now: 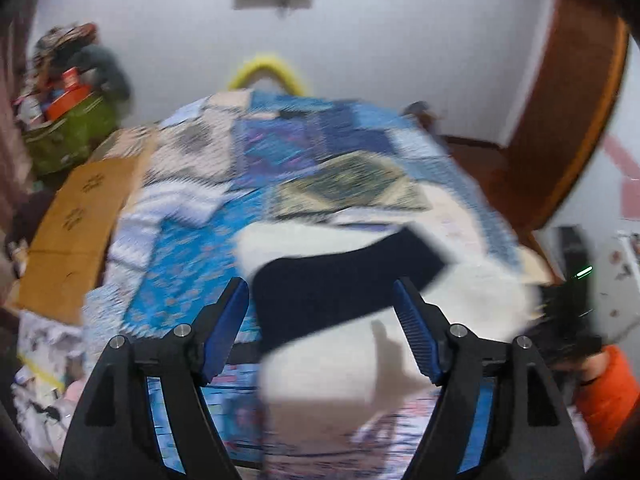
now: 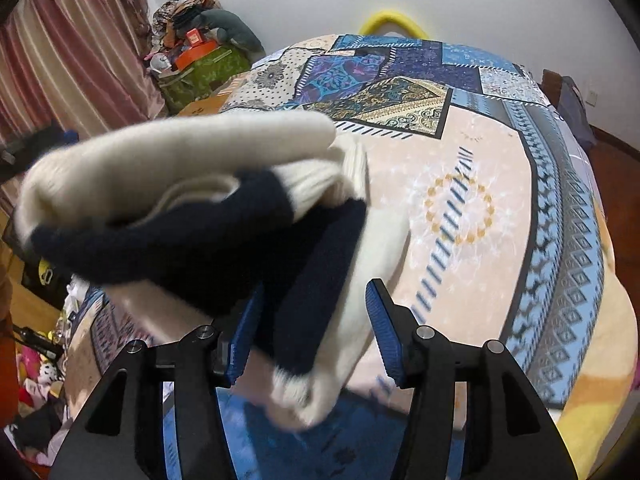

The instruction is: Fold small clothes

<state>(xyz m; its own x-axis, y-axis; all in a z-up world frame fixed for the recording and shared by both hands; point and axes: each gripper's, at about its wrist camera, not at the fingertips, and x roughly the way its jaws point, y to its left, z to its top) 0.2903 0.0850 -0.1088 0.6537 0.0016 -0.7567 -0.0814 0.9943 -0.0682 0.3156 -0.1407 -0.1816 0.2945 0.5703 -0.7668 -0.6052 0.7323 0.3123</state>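
A small cream knit garment with a wide navy band (image 2: pixel 192 216) lies folded over on the patchwork bedspread (image 2: pixel 460 184). In the right wrist view it fills the near left, and its lower edge hangs between the fingers of my right gripper (image 2: pixel 314 300), which stands open around it without pinching it. In the left wrist view the same garment (image 1: pixel 344 280) is blurred, its navy band straight ahead of my left gripper (image 1: pixel 322 300), which is open and empty just short of it.
A cardboard sheet (image 1: pixel 76 232) lies at the bed's left edge. A green bag with piled items (image 2: pixel 200 68) and pink curtains (image 2: pixel 76 48) stand at the far left. A yellow ring (image 2: pixel 394 20) rests against the wall. Toys and clutter (image 2: pixel 40 368) lie on the floor.
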